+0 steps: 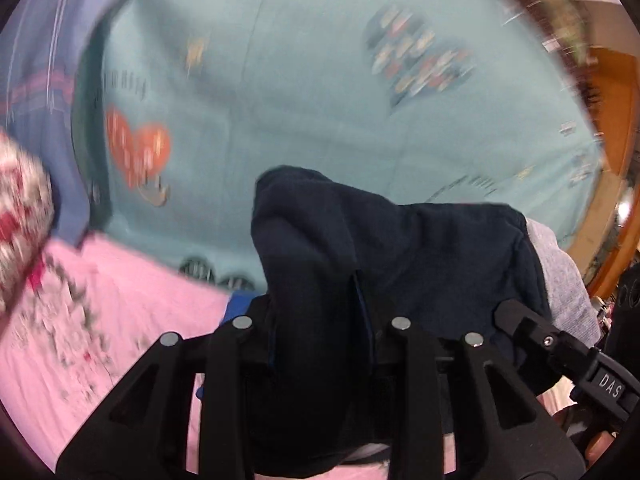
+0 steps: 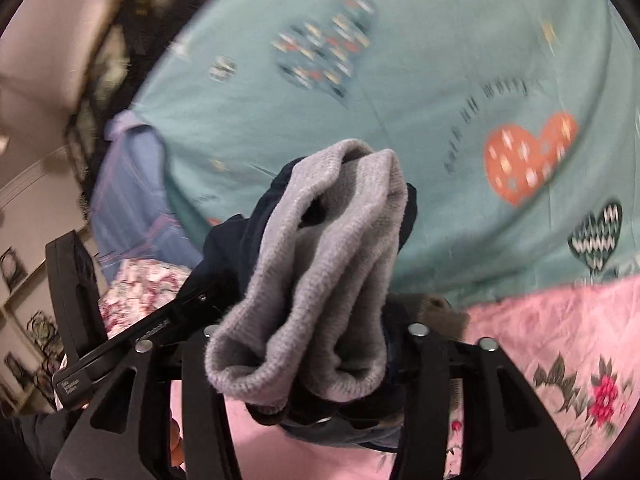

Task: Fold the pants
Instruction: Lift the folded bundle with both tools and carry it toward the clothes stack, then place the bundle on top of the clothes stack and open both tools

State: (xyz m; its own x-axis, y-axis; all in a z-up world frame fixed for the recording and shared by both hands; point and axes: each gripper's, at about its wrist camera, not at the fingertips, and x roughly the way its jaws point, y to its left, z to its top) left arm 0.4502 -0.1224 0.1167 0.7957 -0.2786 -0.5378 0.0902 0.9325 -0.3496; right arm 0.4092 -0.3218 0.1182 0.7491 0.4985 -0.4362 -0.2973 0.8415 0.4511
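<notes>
Left wrist view: the soft, fleecy dark navy pants (image 1: 360, 264) bunch up between the black left tongs (image 1: 324, 320), which are clenched on the cloth above a teal heart-printed bedsheet (image 1: 300, 100) and pink floral cover (image 1: 120, 300).

Right wrist view: the right tongs (image 2: 312, 332) grip the pants' ribbed grey knit cuff (image 2: 320, 272), folded in thick rolls.

My two wrist cameras look down along fingers, close above teal bedsheet (image 1: 320, 92); both share pants (image 2: 320, 280), sheet.
</notes>
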